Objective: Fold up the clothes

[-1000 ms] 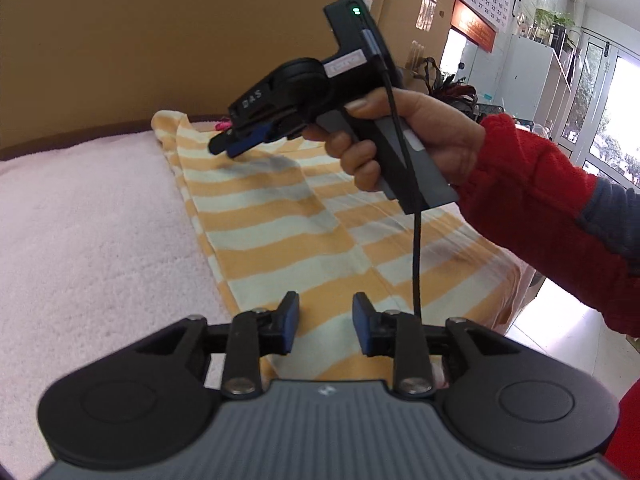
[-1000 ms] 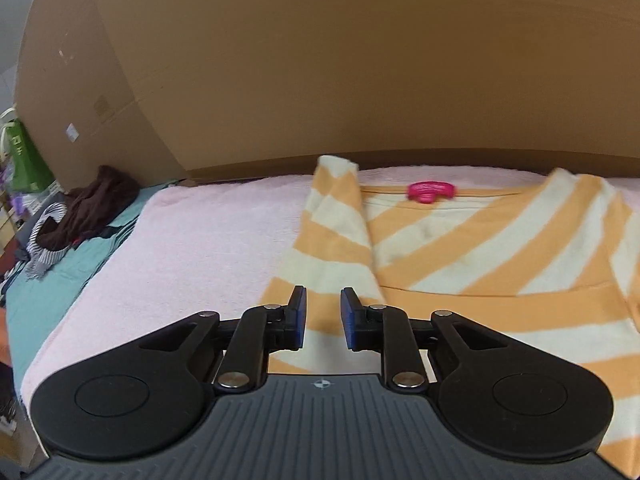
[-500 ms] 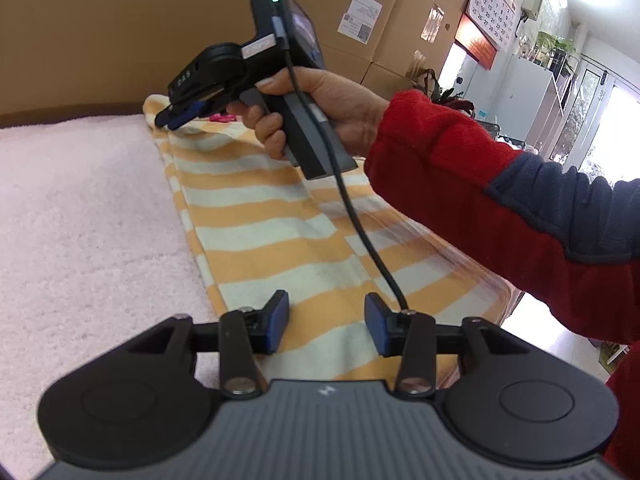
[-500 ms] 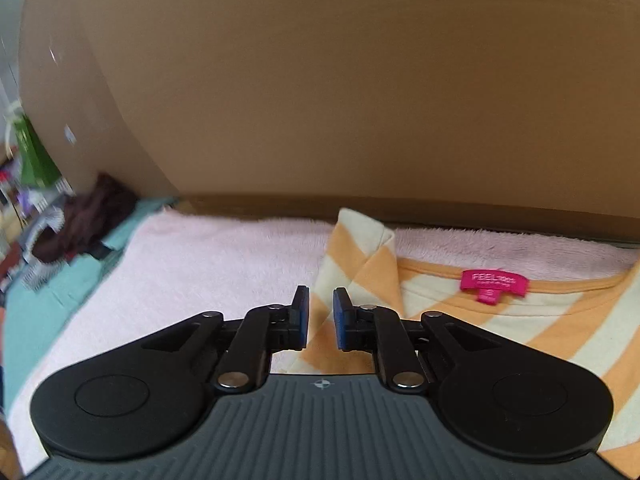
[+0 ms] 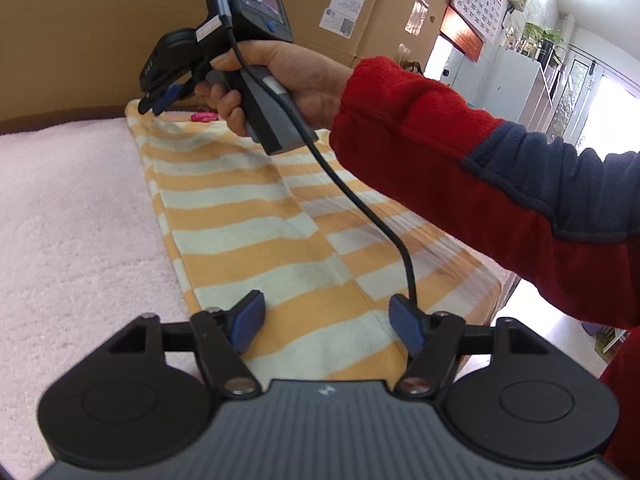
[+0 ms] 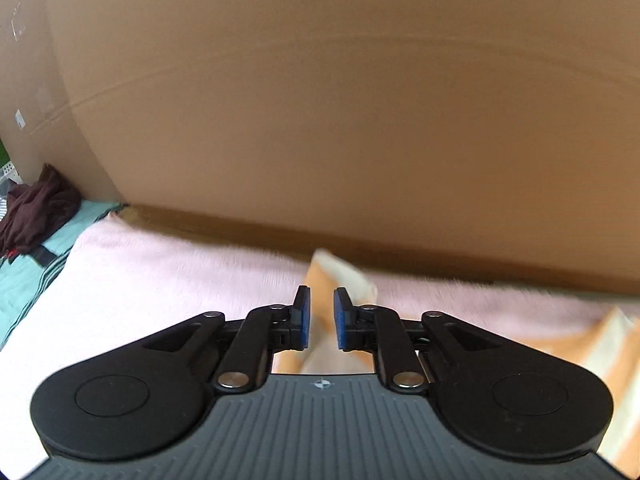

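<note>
An orange and cream striped shirt (image 5: 248, 216), folded lengthwise, lies on a pink fleecy blanket (image 5: 72, 200). Its pink label (image 5: 204, 116) shows at the far end. My left gripper (image 5: 326, 308) hovers over the near hem, its jaws opening wide with no cloth pinched between the pads. A hand in a red sleeve (image 5: 420, 128) holds my right gripper (image 5: 154, 107) just above the shirt's far left corner. In the right wrist view that corner (image 6: 332, 266) lies under the right gripper (image 6: 321, 300). Its jaws are opening from a narrow gap, and the pads do not press on the cloth.
A tall cardboard wall (image 6: 320, 120) stands right behind the blanket's far edge. A dark brown garment (image 6: 36, 208) lies on teal cloth (image 6: 24, 280) at the far left. The bed's edge (image 5: 500, 288) drops off to the right of the shirt.
The left jaws have spread much wider. The right gripper has travelled along the shirt to its far left corner, so the cardboard wall now fills its view and the pink label has slid out of it.
</note>
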